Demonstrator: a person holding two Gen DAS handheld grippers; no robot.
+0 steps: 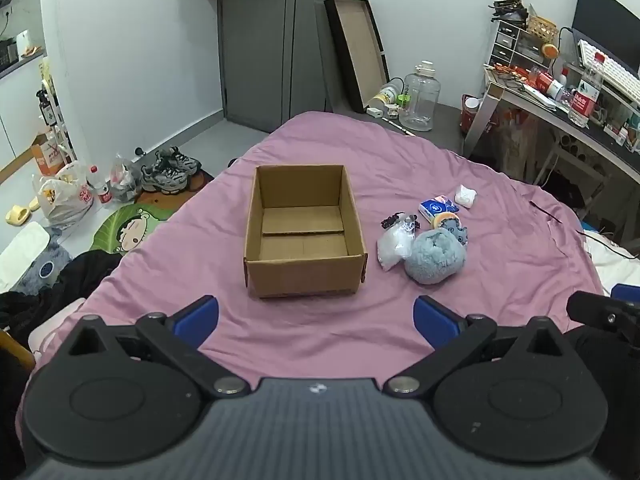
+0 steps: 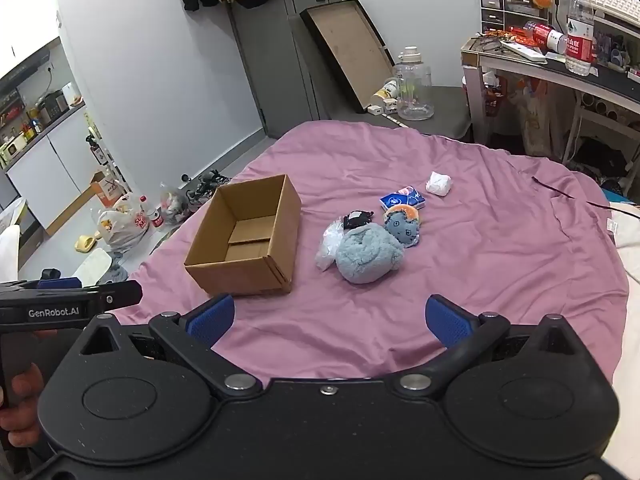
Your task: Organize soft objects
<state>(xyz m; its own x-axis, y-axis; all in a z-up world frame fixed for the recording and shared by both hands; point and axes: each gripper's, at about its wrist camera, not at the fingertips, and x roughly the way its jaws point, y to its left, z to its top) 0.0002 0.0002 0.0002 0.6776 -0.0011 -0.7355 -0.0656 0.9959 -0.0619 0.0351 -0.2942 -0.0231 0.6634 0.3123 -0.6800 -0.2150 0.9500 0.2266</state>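
I hold my left gripper (image 1: 316,320) and right gripper (image 2: 330,320) spread wide over the bed's (image 1: 320,344) near edge, gripping nothing; mid-bed sits the cardboard box (image 1: 304,232) (empty); just right of it, a blue plush (image 1: 434,256) amid small bags; farther, a tissue pack (image 1: 438,207).

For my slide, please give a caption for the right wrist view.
Open right gripper above a pink bedsheet, facing an empty cardboard box and a fluffy blue plush.
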